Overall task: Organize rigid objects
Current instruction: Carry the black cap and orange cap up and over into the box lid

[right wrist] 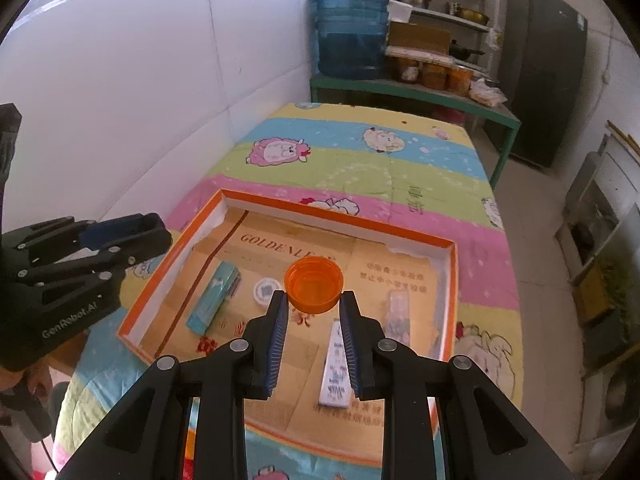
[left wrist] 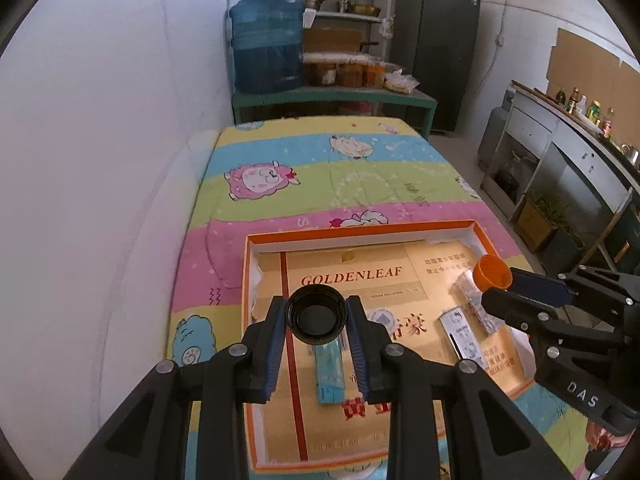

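My left gripper [left wrist: 316, 312] is shut on a black bottle cap [left wrist: 316, 314], held open side toward the camera above an orange-rimmed shallow box [left wrist: 360, 228]. My right gripper [right wrist: 314, 298] is shut on an orange bottle cap [right wrist: 314, 283] over the same box [right wrist: 340, 220]; it also shows at the right in the left wrist view [left wrist: 494, 280]. The left gripper body [right wrist: 92, 248] shows at the left of the right wrist view. In the box lie a teal packet [right wrist: 214, 300], a white packet [right wrist: 336, 364] and a clear packet [right wrist: 398, 314].
The box sits on a table covered with a striped cartoon-sheep cloth [left wrist: 320, 172], against a white wall at left. Beyond it stand a green bench with a blue water jug [left wrist: 266, 44], shelves and a dark cabinet [left wrist: 436, 48]. A counter [left wrist: 580, 152] runs along the right.
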Motion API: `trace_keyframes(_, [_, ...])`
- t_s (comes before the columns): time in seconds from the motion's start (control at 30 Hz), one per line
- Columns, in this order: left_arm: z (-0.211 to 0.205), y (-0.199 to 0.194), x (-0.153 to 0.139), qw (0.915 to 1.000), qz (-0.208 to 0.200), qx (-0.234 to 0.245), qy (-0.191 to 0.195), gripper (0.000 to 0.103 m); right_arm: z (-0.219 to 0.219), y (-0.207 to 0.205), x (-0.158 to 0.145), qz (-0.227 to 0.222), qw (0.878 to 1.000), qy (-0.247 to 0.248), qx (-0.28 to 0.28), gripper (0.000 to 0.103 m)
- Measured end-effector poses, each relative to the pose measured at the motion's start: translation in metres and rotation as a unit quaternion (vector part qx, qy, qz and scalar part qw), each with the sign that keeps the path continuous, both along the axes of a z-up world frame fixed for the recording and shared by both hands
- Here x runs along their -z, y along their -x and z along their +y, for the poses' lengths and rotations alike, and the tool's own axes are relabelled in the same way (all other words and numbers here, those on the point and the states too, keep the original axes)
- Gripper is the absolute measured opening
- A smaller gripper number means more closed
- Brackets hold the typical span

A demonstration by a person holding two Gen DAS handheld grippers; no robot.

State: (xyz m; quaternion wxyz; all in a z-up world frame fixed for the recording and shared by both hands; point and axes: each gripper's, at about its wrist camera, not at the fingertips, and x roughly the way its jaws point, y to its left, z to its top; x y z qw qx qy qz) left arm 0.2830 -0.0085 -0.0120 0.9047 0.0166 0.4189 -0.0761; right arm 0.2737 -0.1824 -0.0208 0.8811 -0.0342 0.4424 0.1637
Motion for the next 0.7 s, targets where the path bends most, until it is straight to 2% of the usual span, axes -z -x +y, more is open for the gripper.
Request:
trace_keyframes(0.3, [0.0, -0.042, 0.026, 0.9991, 0.038, -0.015, 0.009, 0.03, 0.009, -0.05, 0.034, 0.051, 0.999, -0.018, 0.008, 0.027])
trace_keyframes(0.7, [0.005, -0.075, 0.056, 0.9965, 0.076, -0.037, -0.001, 0.03, 0.013, -0.079, 0.064, 0.09, 0.996, -0.018, 0.017, 0.027])
